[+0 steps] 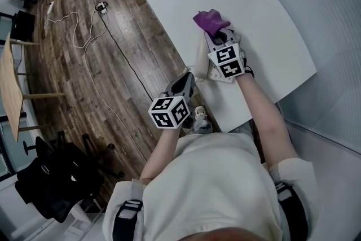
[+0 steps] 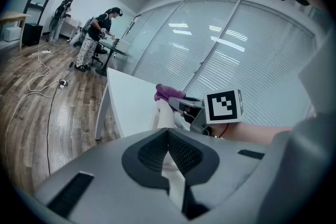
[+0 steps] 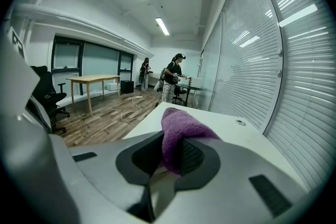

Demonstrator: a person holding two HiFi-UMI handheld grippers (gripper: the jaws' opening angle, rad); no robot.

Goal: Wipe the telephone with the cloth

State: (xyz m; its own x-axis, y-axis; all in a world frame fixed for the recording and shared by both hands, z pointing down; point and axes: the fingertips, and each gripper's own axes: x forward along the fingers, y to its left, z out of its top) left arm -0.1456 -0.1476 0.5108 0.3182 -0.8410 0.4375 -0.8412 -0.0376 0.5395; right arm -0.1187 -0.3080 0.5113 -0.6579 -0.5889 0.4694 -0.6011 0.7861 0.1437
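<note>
Right claw (image 1: 218, 35) clamped on purple cloth (image 1: 210, 21), at the far end of the cream telephone (image 1: 201, 56) lying on the white desk (image 1: 271, 36) near its edge. Left claw (image 1: 189, 79) closed, empty, tips by the telephone's near end. Risk: telephone unpinned, so a wipe stroke could shove it off the edge. No readable text, only square markers.
</note>
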